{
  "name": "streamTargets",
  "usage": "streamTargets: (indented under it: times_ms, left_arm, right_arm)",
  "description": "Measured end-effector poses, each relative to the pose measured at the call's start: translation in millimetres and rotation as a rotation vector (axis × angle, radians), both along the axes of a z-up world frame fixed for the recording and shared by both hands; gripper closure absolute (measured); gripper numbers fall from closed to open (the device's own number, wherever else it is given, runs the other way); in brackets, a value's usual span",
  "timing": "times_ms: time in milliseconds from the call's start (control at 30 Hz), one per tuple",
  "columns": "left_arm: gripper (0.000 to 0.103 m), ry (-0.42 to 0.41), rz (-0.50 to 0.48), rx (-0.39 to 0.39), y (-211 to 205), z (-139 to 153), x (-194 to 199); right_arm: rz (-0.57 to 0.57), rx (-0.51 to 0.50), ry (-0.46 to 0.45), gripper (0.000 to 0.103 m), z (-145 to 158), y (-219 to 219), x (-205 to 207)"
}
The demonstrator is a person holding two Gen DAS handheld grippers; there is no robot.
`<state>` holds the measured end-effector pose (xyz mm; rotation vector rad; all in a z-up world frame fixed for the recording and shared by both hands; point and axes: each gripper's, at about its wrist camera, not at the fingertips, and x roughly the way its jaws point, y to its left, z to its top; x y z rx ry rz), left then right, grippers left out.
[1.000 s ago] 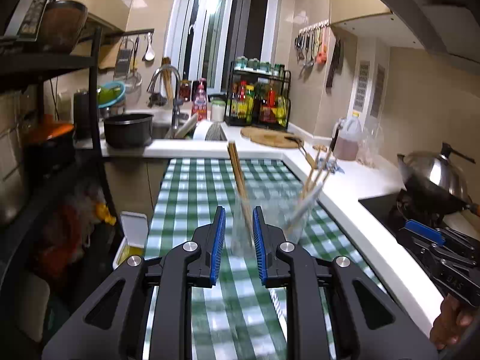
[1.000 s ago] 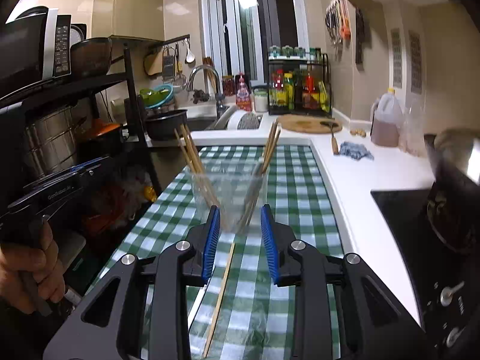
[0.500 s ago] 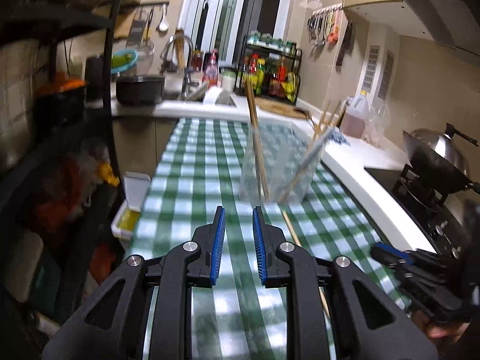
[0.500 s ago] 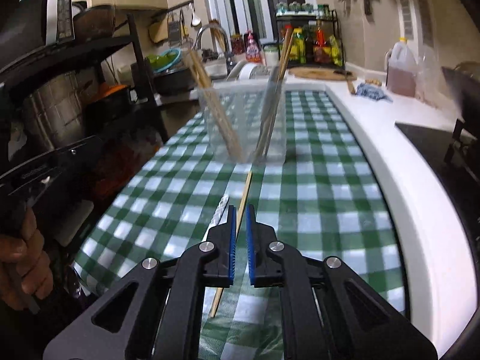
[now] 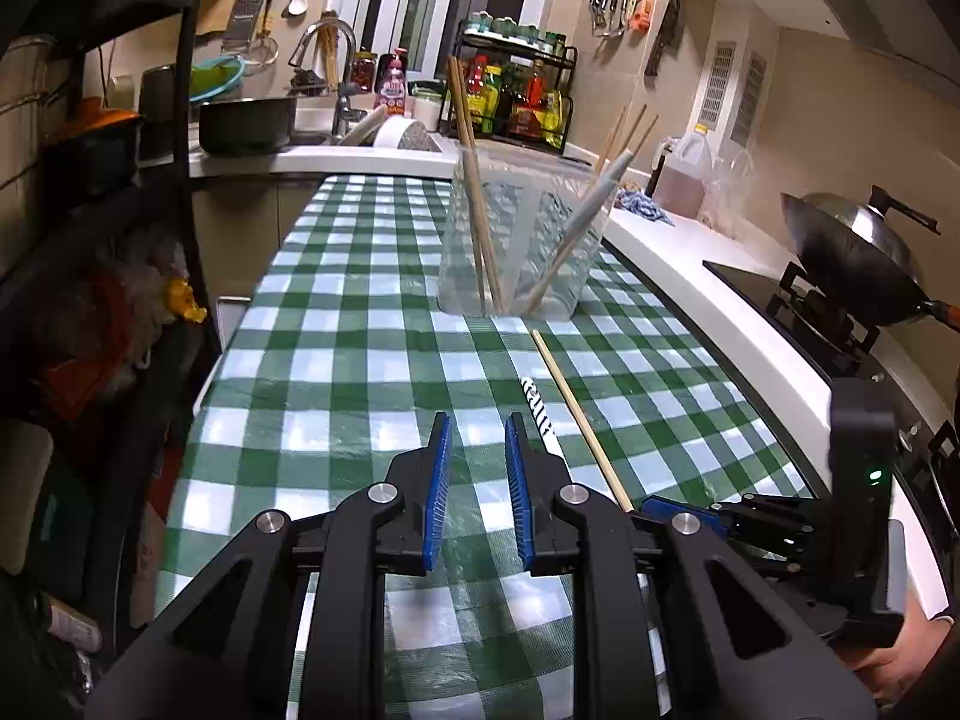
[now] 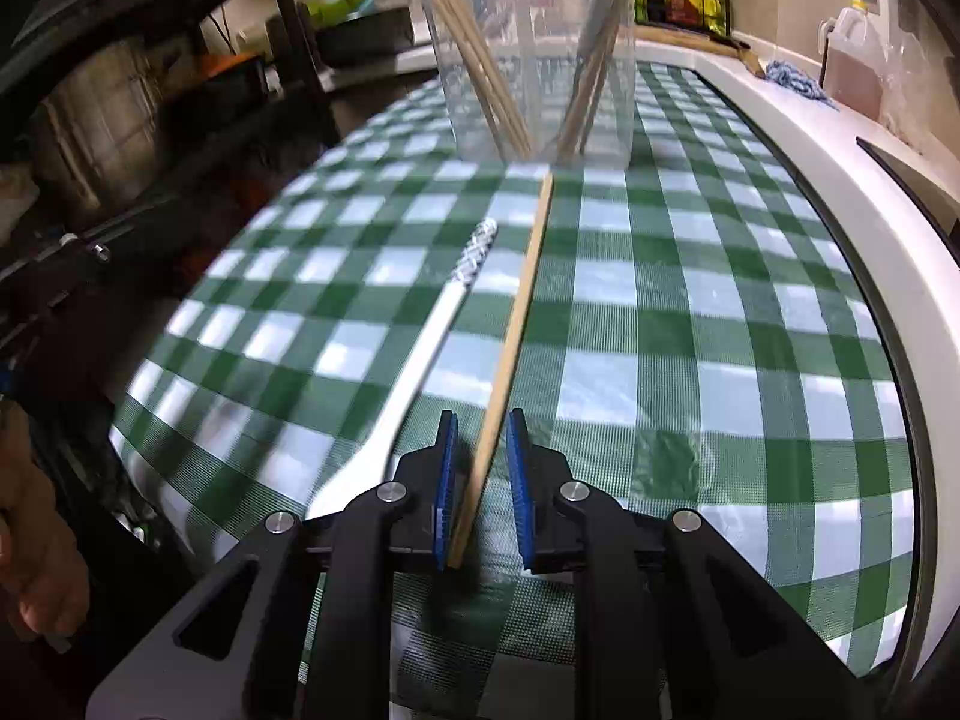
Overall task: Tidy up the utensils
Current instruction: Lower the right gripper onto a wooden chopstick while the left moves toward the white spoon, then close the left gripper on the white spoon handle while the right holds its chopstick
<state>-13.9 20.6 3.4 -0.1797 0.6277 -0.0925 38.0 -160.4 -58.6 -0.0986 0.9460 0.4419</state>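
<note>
Partway still, straddling the loose wooden chopstick (image 6: 515,324) on the bench (image 6: 660,324) with slightly spread right gripper (image 6: 483,480) fingers just reopening, white chopstick (image 6: 420,354) alongside, others already standing in the clear cup (image 6: 534,54), left gripper (image 5: 477,492) idling narrowly spread.

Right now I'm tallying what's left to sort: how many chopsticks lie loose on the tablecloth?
2: a wooden chopstick between the right gripper's jaws, and a white patterned chopstick just left of it. Others could be hidden.

Left gripper (image 5: 477,450) and right gripper (image 6: 483,450) were black plastic, each with two blue ribbed pads (image 5: 437,480), round silver screws (image 5: 384,492), triangle holes in arms; tiny green light (image 5: 875,474) glowed on black box
</note>
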Motion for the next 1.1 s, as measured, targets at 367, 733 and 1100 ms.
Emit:
streamTargets:
  times_ms: [367, 733, 1100]
  left_arm:
    - [0.085, 0.107, -0.074, -0.104, -30.2, -34.8, -4.3]
    - [0.083, 0.173, -0.102, 0.006, -71.4, -63.5, -13.2]
    - [0.097, 0.161, -0.074, 0.051, -66.4, -61.2, -13.2]
  right_arm:
    - [-0.086, -0.042, 0.036, 0.097, 9.9, -22.4, 2.3]
    - [-0.15, -0.039, 0.039, 0.097, 11.4, -52.0, 2.4]
    - [-0.125, -0.06, 0.026, 0.097, 5.0, -43.5, -0.7]
